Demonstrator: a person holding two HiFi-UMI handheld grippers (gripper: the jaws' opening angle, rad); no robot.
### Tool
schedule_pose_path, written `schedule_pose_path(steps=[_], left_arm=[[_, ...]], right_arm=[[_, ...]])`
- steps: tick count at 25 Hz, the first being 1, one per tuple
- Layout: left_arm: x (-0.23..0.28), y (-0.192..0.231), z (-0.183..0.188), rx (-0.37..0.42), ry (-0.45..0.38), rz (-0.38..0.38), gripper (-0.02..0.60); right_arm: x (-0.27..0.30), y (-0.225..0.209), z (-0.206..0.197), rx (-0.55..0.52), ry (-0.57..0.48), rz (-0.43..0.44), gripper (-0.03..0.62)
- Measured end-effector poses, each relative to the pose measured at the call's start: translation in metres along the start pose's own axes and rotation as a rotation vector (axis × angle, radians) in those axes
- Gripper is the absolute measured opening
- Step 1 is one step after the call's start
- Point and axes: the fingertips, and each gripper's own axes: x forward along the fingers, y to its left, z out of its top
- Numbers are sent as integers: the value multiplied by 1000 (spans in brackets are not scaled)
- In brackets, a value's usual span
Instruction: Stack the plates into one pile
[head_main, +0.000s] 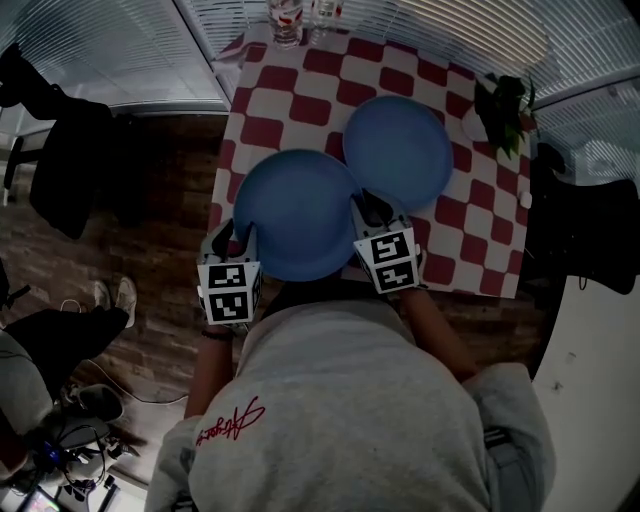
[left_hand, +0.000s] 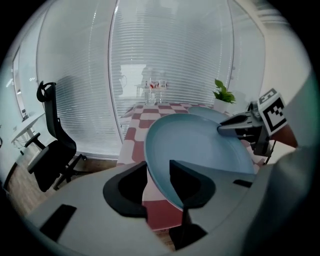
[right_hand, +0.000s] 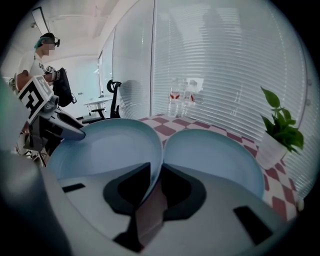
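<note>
Two blue plates lie on the red-and-white checked table (head_main: 290, 100). The near plate (head_main: 295, 215) sits by the table's front edge, and its right rim meets the far plate (head_main: 400, 150). My left gripper (head_main: 240, 237) straddles the near plate's left rim (left_hand: 200, 145), and the jaws (left_hand: 158, 172) look open around the rim. My right gripper (head_main: 372, 208) straddles the same plate's right rim (right_hand: 110, 145). Its jaws (right_hand: 156, 180) stand open, with a gap beside the thin rim. The far plate (right_hand: 215, 155) lies just to the right of that rim.
Glasses (head_main: 287, 20) stand at the table's far edge and a potted plant (head_main: 505, 110) at its right edge. A black office chair (left_hand: 52, 145) is left of the table. A person's legs (head_main: 40, 340) show at lower left, and another person (right_hand: 42, 55) stands farther off.
</note>
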Motion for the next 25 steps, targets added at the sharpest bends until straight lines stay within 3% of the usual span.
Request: schedule_pose_path(steps=[11,25], left_arm=[[6,-9,1,11,-13,-33,230],[3,-6,-3,-13,-29,-27,239]], right_arm=[[-2,6,-7,32,4,26,132],[-10,7,-6,29,-29,7,210]])
